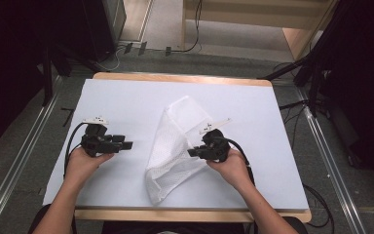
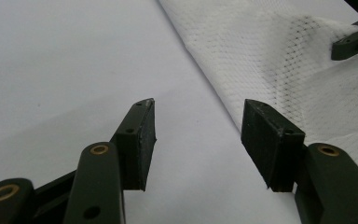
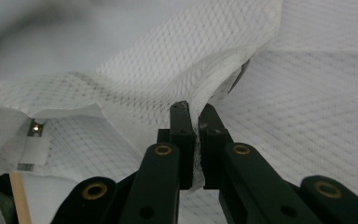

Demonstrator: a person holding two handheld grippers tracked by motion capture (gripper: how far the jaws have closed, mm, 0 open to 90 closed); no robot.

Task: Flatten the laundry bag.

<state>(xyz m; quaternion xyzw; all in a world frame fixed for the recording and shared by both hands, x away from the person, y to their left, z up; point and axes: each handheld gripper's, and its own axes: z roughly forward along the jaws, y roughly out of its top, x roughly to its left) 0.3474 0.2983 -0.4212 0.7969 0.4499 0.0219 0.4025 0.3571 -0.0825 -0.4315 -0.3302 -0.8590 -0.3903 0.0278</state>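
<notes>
A white mesh bag lies crumpled along the middle of the white table cover. My right gripper reaches the bag from its right side. In the right gripper view it is shut on a raised fold of the mesh, which is pinched between the pads. My left gripper sits left of the bag, over bare cover. Its jaws stand open in the left gripper view with nothing between them, and the bag's edge runs just beyond the right jaw. A small metal zip tab shows on the bag.
The table's wooden edge frames the cover. Metal floor rails run along both sides. Cables and black stands crowd the right rear, and a wooden unit stands behind the table.
</notes>
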